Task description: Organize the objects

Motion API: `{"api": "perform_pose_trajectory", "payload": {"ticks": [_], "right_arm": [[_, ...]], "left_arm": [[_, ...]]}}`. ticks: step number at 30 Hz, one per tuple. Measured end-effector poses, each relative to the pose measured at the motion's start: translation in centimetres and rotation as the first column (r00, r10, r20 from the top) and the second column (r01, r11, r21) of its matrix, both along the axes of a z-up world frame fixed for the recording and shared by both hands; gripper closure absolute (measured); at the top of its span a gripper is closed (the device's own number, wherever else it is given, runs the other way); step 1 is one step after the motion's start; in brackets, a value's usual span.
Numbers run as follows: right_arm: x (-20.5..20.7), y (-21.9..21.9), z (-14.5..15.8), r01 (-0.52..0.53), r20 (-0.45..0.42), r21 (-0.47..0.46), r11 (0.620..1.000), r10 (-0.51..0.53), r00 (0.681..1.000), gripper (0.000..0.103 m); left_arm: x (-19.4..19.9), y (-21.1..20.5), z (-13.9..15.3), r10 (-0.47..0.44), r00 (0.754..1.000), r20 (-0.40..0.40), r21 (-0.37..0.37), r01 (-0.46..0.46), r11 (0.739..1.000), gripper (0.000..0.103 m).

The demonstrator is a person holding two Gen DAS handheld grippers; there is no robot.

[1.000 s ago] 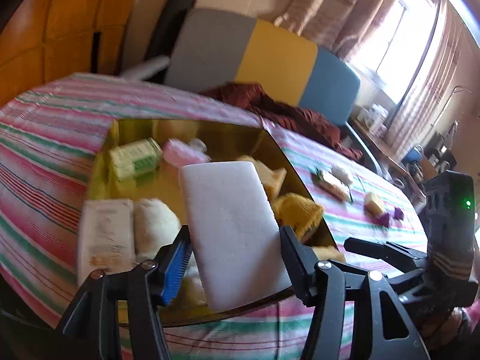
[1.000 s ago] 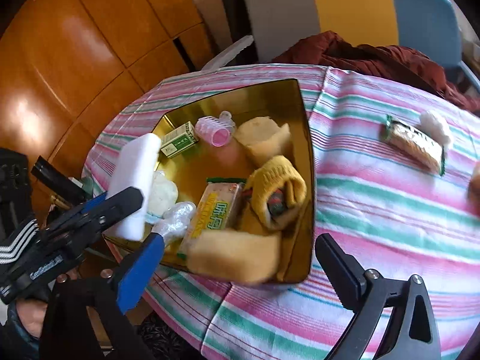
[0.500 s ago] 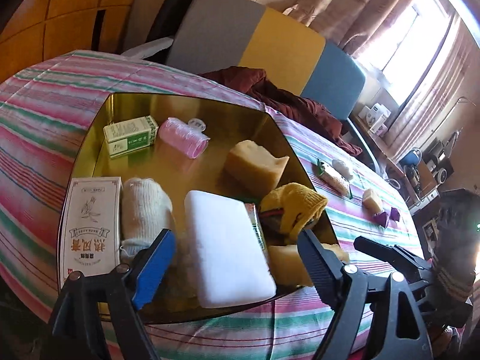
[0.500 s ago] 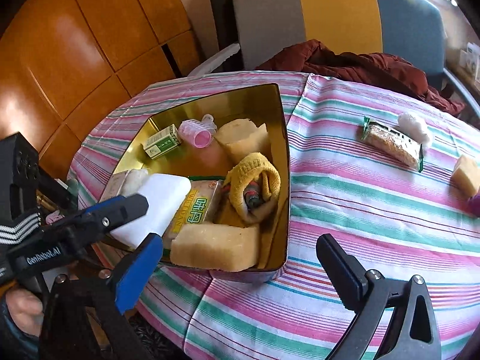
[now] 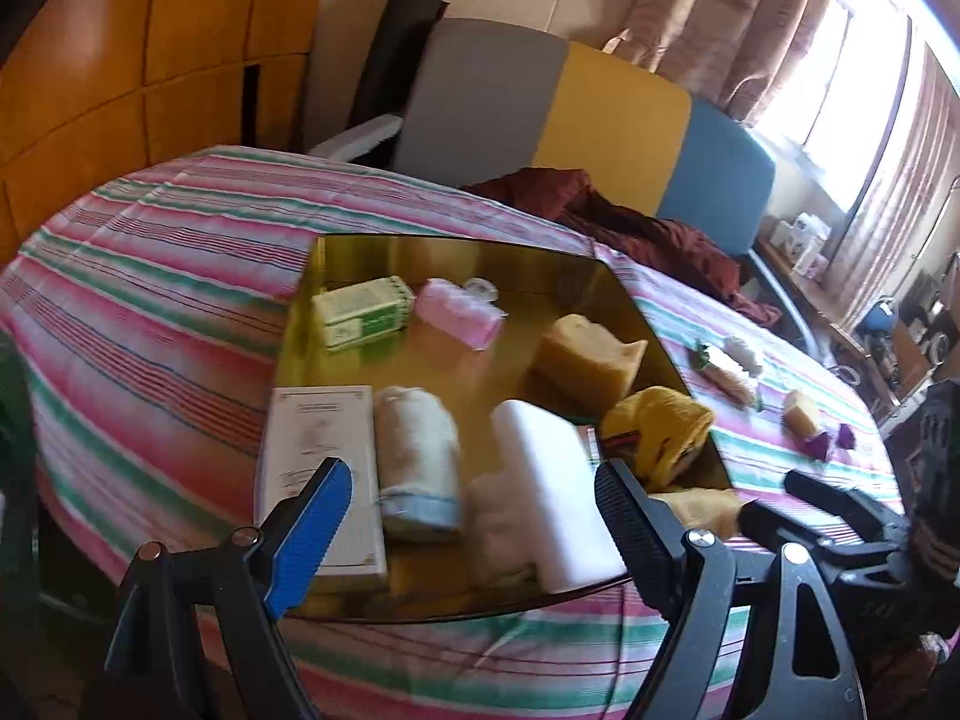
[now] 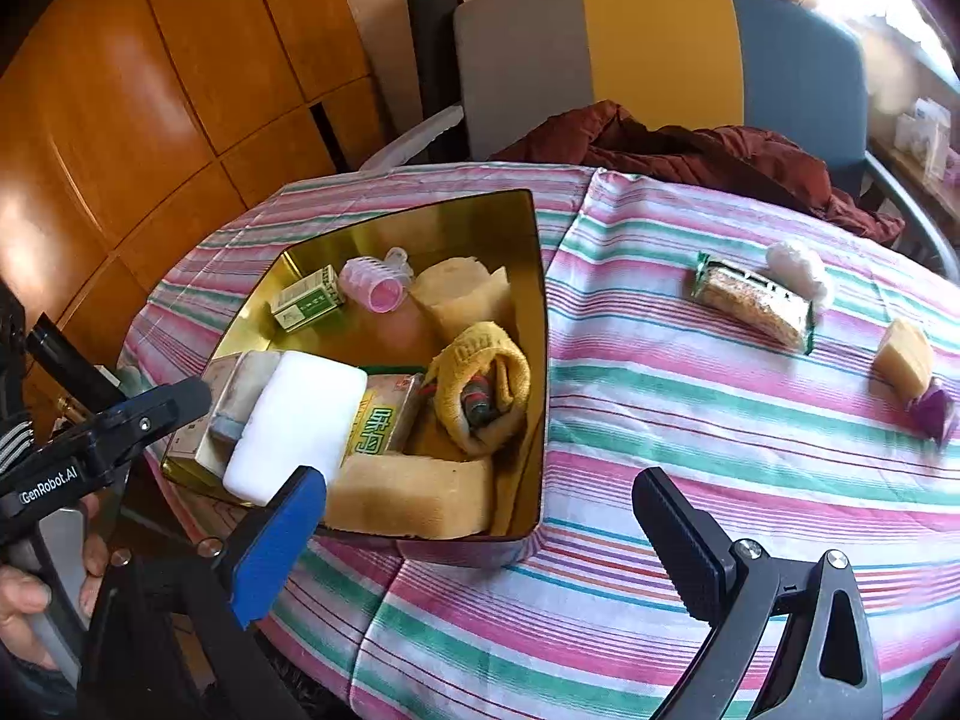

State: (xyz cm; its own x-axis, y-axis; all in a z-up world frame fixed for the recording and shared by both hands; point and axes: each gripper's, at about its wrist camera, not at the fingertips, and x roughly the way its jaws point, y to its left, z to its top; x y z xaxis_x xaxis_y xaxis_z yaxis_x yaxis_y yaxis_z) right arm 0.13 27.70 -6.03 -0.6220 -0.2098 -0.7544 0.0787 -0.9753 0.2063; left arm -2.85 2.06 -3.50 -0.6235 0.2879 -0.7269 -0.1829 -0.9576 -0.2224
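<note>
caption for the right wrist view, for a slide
Open right gripper hovers over the striped table; a white sponge lies in the gold tin, a snack bar outside.

The print on the white box [image 5: 318, 474] is blurred and cannot be read. The yellow packet [image 6: 384, 420] is partly covered by the white sponge [image 6: 297, 420]. The purple pieces [image 5: 828, 443] are too small to identify. The counter [image 6: 690, 420] is cut off by the lower edge.

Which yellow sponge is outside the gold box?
The small yellow sponge chunk on the striped tablecloth, beside the purple pieces; the other sponges lie inside the box.
</note>
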Motion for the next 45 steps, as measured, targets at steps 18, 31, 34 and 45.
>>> {"api": "perform_pose_trajectory", "payload": {"ticks": [18,31,34,45], "right_arm": [[0.7,-0.2,0.9,0.024,-0.049,0.076,0.997,-0.021,0.999,0.0],[0.5,5.0,1.0,0.123,-0.032,0.054,0.991,-0.122,0.992,0.0],[0.5,6.3,0.9,0.154,-0.023,0.047,0.987,-0.153,0.988,0.0],[0.4,9.4,-0.2,0.198,0.028,0.071,0.978,-0.2,0.979,0.0]], "left_arm": [[1.4,0.4,2.7,0.071,0.989,-0.133,-0.116,-0.087,0.989,0.025],[1.8,2.4,3.4,-0.004,0.991,-0.134,-0.138,-0.014,0.99,0.026],[1.9,2.9,3.4,-0.017,0.991,-0.132,-0.149,-0.003,0.989,0.026],[2.4,5.4,3.6,-0.092,0.987,-0.135,-0.197,0.064,0.978,0.026]]}}
